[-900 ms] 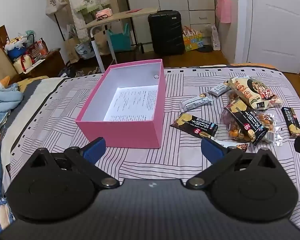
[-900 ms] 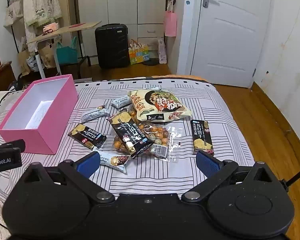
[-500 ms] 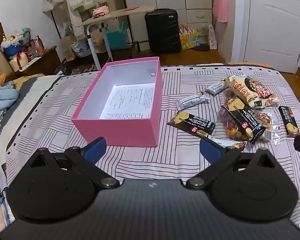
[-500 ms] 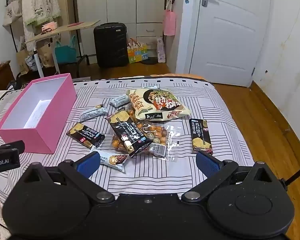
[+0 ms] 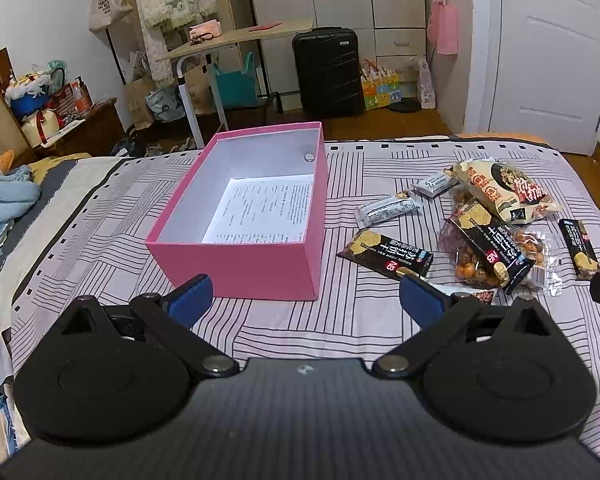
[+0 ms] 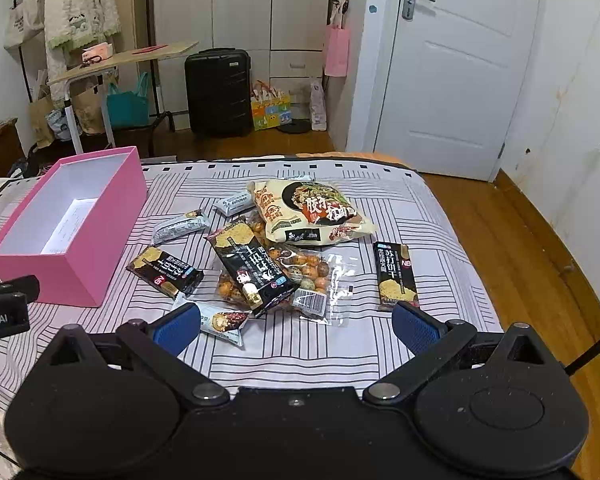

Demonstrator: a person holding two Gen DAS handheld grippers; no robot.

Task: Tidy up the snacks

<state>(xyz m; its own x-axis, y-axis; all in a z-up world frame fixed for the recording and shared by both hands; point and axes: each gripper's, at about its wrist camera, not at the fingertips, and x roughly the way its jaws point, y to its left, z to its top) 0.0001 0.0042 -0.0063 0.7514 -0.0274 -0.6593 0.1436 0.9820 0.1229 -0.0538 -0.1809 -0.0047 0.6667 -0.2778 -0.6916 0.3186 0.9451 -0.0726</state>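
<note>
An open pink box [image 5: 236, 268] [image 6: 72, 272] with a printed sheet inside sits on the striped bedspread. Right of it lies a pile of snacks: a large beige noodle bag [image 6: 312, 212] [image 5: 500, 192], black cracker packs [image 6: 166, 272] [image 6: 252, 268] [image 6: 396, 276] [image 5: 384, 254], a clear bag of coated nuts [image 6: 312, 276], and small grey-white bars [image 6: 180, 226] [image 6: 234, 202]. My left gripper [image 5: 304, 298] hovers open in front of the box. My right gripper [image 6: 296, 326] hovers open just short of the pile, a small pastry pack [image 6: 222, 322] by its left finger. Neither holds anything.
The bed's right edge drops to a wooden floor [image 6: 512, 248] by a white door [image 6: 452, 76]. Beyond the bed's far end stand a black suitcase [image 6: 218, 92], a tilted side table [image 6: 124, 60] and bags. Blue bedding [image 5: 4, 196] lies far left.
Both views have crept slightly forward and down toward the bed; the box and snacks sit a bit lower and nearer. Nothing on the bed has moved, and both grippers stay open.
</note>
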